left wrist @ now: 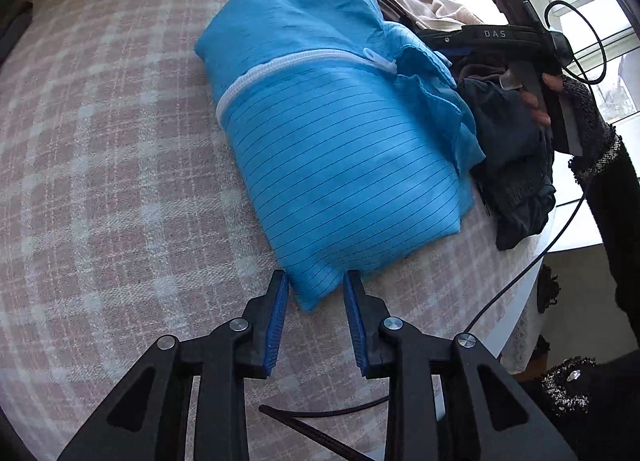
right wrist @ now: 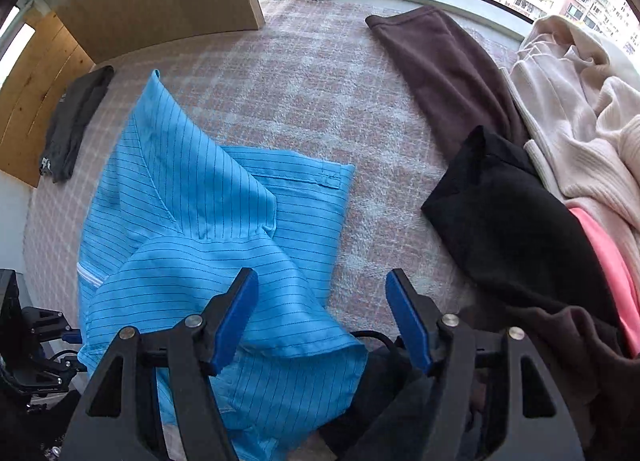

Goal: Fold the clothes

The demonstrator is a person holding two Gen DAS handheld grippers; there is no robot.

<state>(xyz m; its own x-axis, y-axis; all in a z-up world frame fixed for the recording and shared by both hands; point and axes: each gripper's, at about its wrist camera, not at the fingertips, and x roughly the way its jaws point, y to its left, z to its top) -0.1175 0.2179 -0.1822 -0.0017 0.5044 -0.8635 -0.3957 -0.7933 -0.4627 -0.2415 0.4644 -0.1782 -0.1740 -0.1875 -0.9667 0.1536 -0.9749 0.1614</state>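
Blue jacket nearly folded; I'm lining up the last tuck.

My left tongs (left wrist: 316, 293) stand partly open with nothing gripped, straddling the near corner of the blue striped jacket (left wrist: 340, 149), which lies as a thick bundle on the pink checked bed cover (left wrist: 100, 141), zip facing up. My right tongs (right wrist: 320, 317) gape wide and empty over a loose flap at the jacket's other end. I judge that flap needs pinching and laying flat; whether the pile of unfolded clothes (right wrist: 580, 121) touches the jacket I can't quite tell through the fisheye.
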